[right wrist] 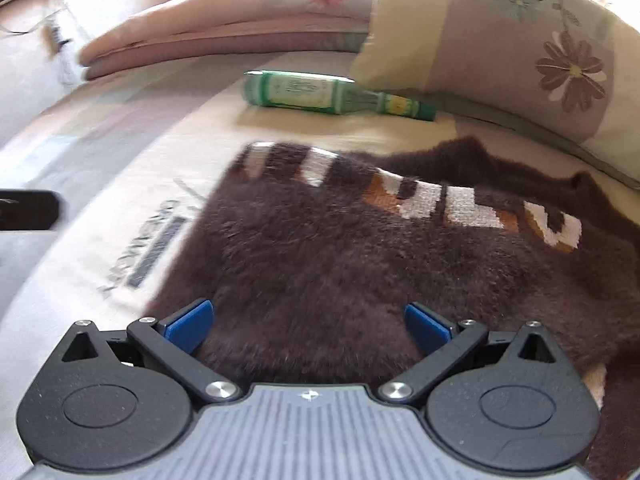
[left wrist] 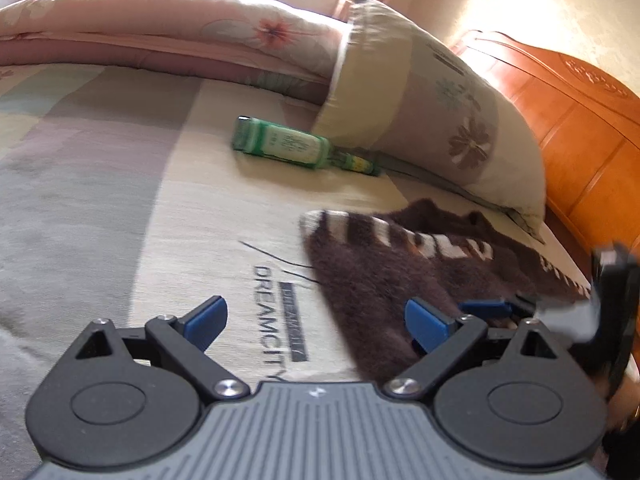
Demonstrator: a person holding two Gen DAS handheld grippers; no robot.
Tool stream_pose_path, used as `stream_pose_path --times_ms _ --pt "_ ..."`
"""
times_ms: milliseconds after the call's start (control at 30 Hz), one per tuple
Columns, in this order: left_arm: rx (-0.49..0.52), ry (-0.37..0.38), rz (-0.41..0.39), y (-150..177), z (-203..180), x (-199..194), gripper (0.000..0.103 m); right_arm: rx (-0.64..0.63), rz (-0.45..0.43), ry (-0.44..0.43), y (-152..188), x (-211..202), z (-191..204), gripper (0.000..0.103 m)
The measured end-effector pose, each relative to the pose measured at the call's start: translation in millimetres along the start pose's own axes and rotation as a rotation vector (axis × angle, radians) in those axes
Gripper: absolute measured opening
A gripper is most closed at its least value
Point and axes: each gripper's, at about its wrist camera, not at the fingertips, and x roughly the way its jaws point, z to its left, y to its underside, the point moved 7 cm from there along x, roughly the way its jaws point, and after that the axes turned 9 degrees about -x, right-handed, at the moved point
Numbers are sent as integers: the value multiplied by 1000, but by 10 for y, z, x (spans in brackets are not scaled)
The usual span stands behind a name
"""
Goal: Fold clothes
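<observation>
A fuzzy dark brown sweater with white and orange letters lies spread on the bed. In the left wrist view the sweater reaches from the middle to the right edge. My left gripper is open above the sweater's left edge, its right pad over the brown fabric and its left pad over the sheet. My right gripper is open just above the sweater's near part, nothing between its fingers. The right gripper also shows at the left wrist view's right edge, low over the sweater.
A green bottle lies on its side on the printed bed sheet beyond the sweater. A floral pillow leans against an orange wooden headboard. A folded pink quilt lies at the far side. A dark object shows at left.
</observation>
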Motion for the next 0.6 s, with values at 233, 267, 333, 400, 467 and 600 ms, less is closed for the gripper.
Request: stream_pose_path --times_ms 233,267,333,400,467,600 --pt "71 -7 34 92 -164 113 96 150 -94 -136 -326 -156 -740 103" --pt "80 -11 40 107 -181 133 96 201 -94 -157 -338 -98 -879 103" --pt "93 -25 52 138 -192 172 96 284 -83 -162 -258 25 -1162 103" --pt "101 -42 65 169 -187 209 96 329 -82 -150 -124 60 -1389 103" --pt "104 -50 69 180 -176 224 96 361 -120 -158 -4 -29 -1558 103" --pt "106 -43 73 202 -195 226 96 433 -130 -18 187 -263 -1836 103"
